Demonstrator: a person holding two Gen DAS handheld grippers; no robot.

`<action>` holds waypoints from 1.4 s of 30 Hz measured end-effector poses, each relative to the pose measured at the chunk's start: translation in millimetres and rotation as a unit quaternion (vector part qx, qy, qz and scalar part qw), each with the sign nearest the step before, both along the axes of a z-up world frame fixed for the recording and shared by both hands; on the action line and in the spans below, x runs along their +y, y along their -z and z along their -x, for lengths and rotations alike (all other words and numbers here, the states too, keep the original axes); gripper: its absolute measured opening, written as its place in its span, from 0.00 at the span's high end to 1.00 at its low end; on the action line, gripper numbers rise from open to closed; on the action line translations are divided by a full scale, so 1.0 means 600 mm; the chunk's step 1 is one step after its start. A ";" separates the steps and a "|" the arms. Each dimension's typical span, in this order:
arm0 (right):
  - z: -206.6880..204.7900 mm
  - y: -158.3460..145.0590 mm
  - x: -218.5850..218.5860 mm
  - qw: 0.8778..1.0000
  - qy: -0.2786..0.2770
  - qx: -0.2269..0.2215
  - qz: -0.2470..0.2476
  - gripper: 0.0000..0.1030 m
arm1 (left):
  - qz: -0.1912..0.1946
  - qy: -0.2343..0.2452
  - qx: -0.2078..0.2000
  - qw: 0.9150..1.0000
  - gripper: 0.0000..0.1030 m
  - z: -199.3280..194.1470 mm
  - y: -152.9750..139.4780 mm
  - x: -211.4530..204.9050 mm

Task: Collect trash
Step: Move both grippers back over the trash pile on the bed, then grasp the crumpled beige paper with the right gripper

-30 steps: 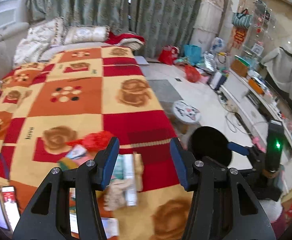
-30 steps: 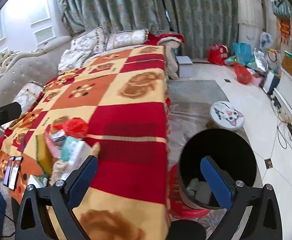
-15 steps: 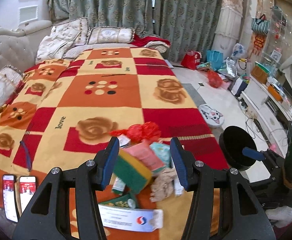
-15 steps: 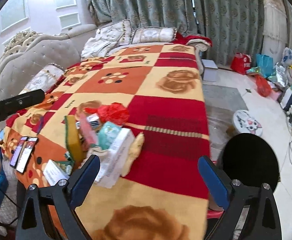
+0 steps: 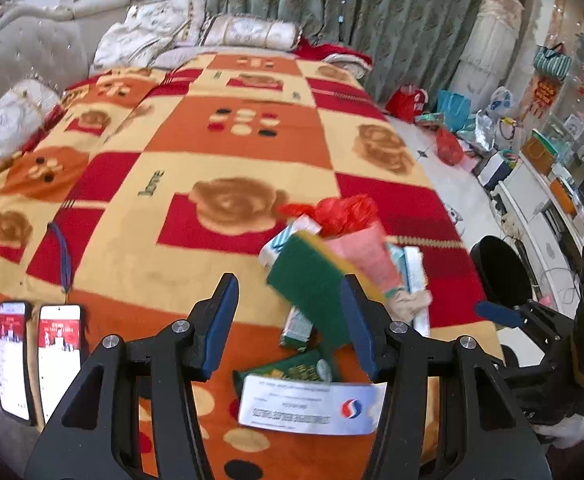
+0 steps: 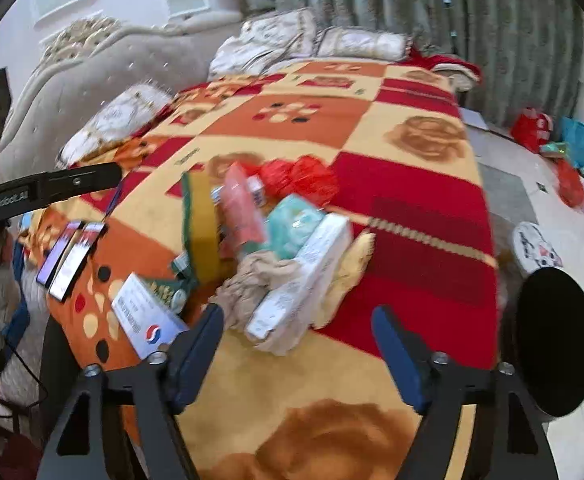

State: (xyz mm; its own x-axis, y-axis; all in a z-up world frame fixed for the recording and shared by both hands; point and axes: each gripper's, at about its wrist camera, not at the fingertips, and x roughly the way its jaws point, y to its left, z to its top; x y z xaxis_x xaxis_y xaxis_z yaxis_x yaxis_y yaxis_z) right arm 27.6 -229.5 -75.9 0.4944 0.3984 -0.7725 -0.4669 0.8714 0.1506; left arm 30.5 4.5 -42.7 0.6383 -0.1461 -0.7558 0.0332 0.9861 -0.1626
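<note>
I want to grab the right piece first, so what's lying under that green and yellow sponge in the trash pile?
The sponge leans over a small green carton and a dark green packet. Anything directly beneath its middle is covered.

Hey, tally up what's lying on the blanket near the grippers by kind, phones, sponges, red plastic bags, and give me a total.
Phones: 2
Green-and-yellow sponge: 1
Red plastic bag: 1
Total: 4

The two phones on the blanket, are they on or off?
On. Both phones lie side by side, face up on the blanket, with bright red and white pictures lit on their screens.
</note>
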 end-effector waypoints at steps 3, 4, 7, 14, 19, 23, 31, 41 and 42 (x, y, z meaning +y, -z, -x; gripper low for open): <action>-0.001 0.008 0.038 0.999 -0.034 0.002 0.011 0.46 | 0.007 -0.008 0.009 1.000 0.50 -0.003 0.009 0.011; -0.001 0.009 0.051 0.999 -0.045 0.000 0.013 0.48 | 0.010 -0.011 0.010 1.000 0.50 -0.004 0.011 0.016; -0.005 0.015 0.084 0.997 -0.077 0.000 0.016 0.53 | 0.016 -0.018 0.010 1.000 0.50 -0.009 0.011 0.025; -0.040 0.053 0.079 0.997 -0.066 0.041 0.020 0.54 | 0.019 -0.015 0.019 1.000 0.50 -0.019 0.018 0.031; -0.054 0.064 0.050 0.997 -0.047 0.068 0.003 0.54 | 0.026 -0.007 0.028 0.999 0.50 -0.031 0.029 0.021; -0.064 0.071 0.059 0.997 -0.040 0.063 0.007 0.54 | 0.042 -0.004 0.042 0.998 0.50 -0.046 0.041 0.007; -0.059 0.084 0.050 0.997 -0.038 0.064 -0.009 0.71 | 0.081 -0.008 0.061 0.995 0.50 -0.073 0.062 -0.029; -0.046 0.069 0.019 0.997 -0.038 0.057 -0.031 0.72 | 0.053 0.012 0.079 0.995 0.50 -0.088 0.089 -0.096; -0.047 0.069 0.019 0.997 -0.038 0.058 -0.033 0.72 | 0.056 0.013 0.080 0.995 0.50 -0.088 0.091 -0.093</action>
State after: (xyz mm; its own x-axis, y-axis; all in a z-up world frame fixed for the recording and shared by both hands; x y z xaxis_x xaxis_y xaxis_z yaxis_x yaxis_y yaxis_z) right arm 55.6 -218.0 -117.4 0.3701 0.4831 -0.7935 -0.5076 0.8205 0.2628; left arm 83.2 -51.1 -97.3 0.5055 -0.2511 -0.8255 0.0237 0.9604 -0.2776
